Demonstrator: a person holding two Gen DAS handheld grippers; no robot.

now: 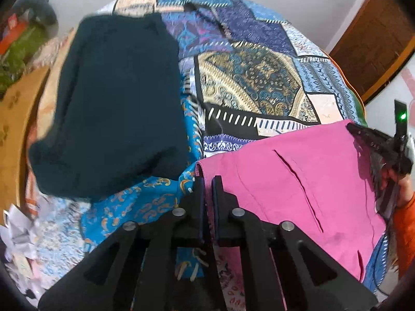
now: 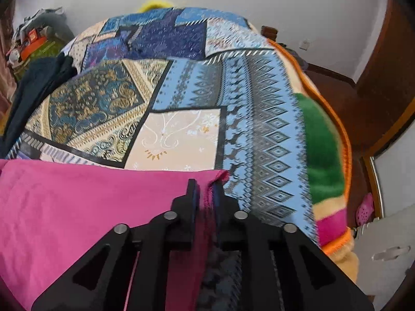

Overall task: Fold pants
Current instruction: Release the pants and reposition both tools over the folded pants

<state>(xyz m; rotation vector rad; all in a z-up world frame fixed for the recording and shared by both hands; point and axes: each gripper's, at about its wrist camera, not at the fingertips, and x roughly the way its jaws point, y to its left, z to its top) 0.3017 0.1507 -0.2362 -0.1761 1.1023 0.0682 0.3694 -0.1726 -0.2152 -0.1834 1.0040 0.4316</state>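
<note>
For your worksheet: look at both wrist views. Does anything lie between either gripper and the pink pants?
Nothing visible does. The left gripper is already shut on one corner of the pink pants, and the right gripper on the opposite corner. The dark folded garment lies apart, on the patterned bedspread.

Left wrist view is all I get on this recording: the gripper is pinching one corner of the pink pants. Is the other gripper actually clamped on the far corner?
Observer: Yes. The right gripper is shut on the pink pants, at their hemmed corner.
Operator: What lies beyond that corner?
Observer: A green, orange-trimmed blanket under the patterned bedspread.
Operator: Anything on the floor there?
Observer: A pink perforated shoe by the wall.
</note>
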